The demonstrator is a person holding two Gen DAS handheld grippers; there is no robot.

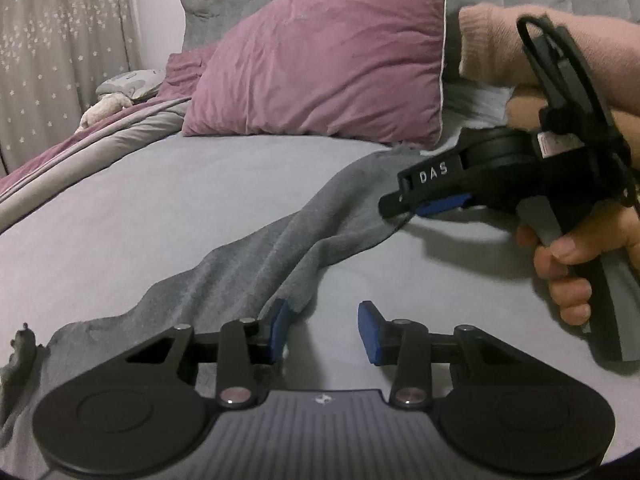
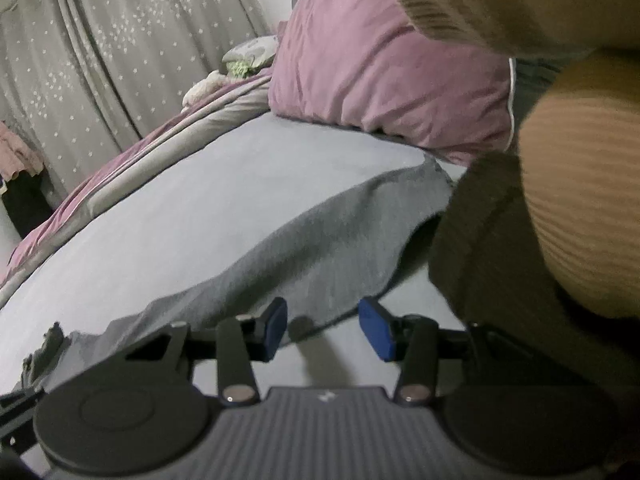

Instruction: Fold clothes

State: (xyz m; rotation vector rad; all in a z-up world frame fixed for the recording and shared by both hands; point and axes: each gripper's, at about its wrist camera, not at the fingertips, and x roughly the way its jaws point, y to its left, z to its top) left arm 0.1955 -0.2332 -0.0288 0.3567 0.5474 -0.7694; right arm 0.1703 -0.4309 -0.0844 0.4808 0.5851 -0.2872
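Where the left wrist view looks across a pale grey bedsheet [image 1: 160, 200] toward a mauve pillow [image 1: 320, 64] and star-dotted curtain [image 1: 60, 40]: a grey garment [image 1: 256, 256] strewn diagonally, left gripper [image 1: 324, 330] partly open with bare sheet in the gap, its left pad at the cloth's edge, right gripper [image 1: 394, 204] held by a hand [image 1: 576, 256] at the garment's far end, grip uncertain. From the right wrist view: same sheet [image 2: 180, 208], pillow [image 2: 380, 68] and curtain [image 2: 120, 48], right gripper [image 2: 323, 328] partly open over the garment's [image 2: 304, 240] near edge, nothing pinched, a ribbed tan sleeve [image 2: 580, 200] filling the right side.
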